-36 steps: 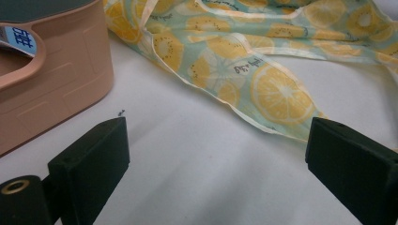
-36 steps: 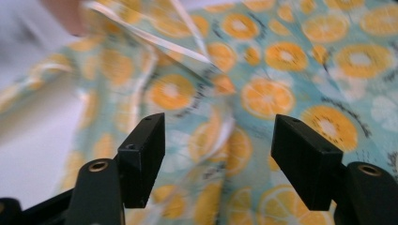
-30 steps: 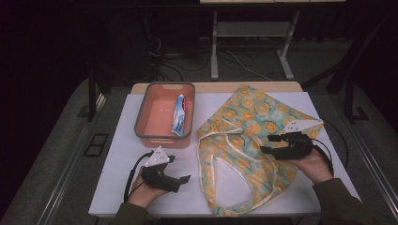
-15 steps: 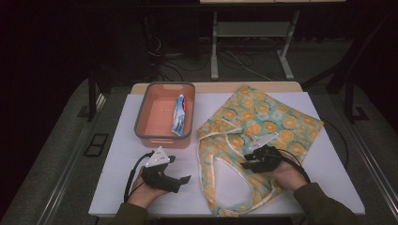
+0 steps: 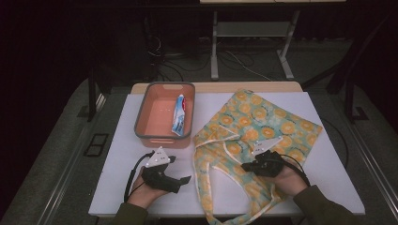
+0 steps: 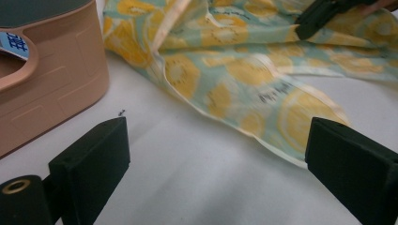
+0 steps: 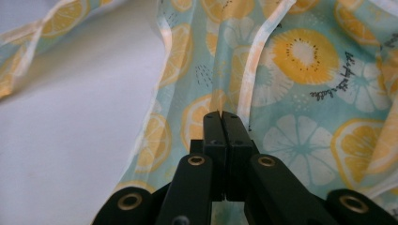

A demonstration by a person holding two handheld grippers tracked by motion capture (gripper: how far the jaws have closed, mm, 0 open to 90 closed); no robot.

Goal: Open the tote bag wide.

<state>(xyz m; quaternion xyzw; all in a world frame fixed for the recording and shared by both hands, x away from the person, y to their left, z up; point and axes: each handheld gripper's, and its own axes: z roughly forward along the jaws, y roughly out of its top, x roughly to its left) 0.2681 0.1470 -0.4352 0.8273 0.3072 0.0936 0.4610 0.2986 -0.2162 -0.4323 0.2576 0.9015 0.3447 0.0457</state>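
A tote bag (image 5: 263, 126) printed with yellow citrus slices lies flat on the right half of the white table, its handles trailing toward the near edge. My right gripper (image 5: 248, 166) rests on the bag near its mouth. Its jaws have just been closing and now stand shut (image 7: 220, 115), with a thin fold of the bag's cloth (image 7: 305, 61) pinched at their tips. My left gripper (image 5: 180, 169) lies on the bare table left of the bag, open (image 6: 218, 129), nothing between its pads. The bag's edge (image 6: 244, 89) lies ahead of it.
A salmon plastic bin (image 5: 141, 122) stands at the back left of the table and holds a toothpaste tube (image 5: 179, 115). Its corner (image 6: 56, 93) is close on the left gripper's left. Bare white table (image 5: 117, 154) lies around the left hand.
My right hand has moved left and toward me across the bag, from its right part to near its mouth, and its jaws have closed. The left hand has stayed put.
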